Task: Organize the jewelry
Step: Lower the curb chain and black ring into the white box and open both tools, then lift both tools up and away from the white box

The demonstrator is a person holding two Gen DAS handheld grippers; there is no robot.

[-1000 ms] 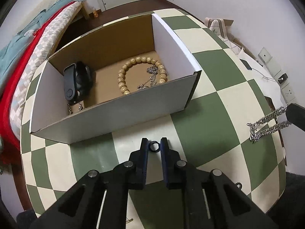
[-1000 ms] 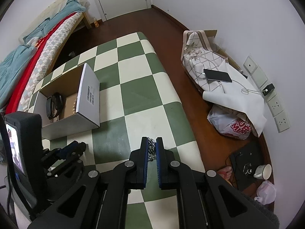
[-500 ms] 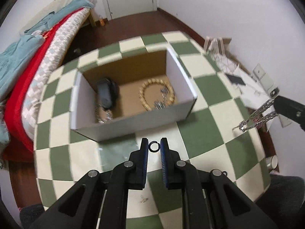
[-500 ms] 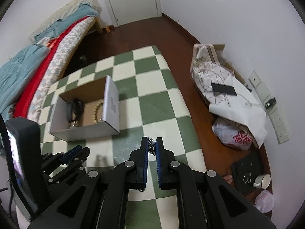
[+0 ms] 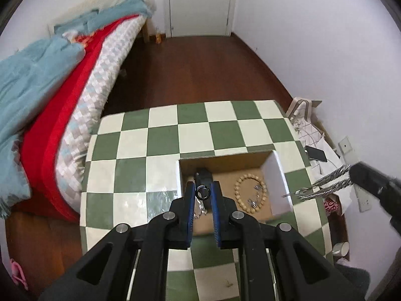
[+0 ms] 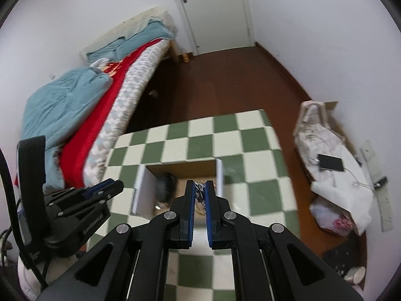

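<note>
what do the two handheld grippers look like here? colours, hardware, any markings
Both grippers, left and right, share one build: matte black angular linkage arms with triangular cut-outs, silver round pivot bolts, and black fingers lined with blue ribbed pads. In the right wrist view the left gripper's body carries small embossed lettering, too blurred to read, a phone-like screen and black cables.

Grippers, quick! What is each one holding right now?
Left gripper: closed on a small black ring.
Right gripper: closed on a silver chain.
</note>
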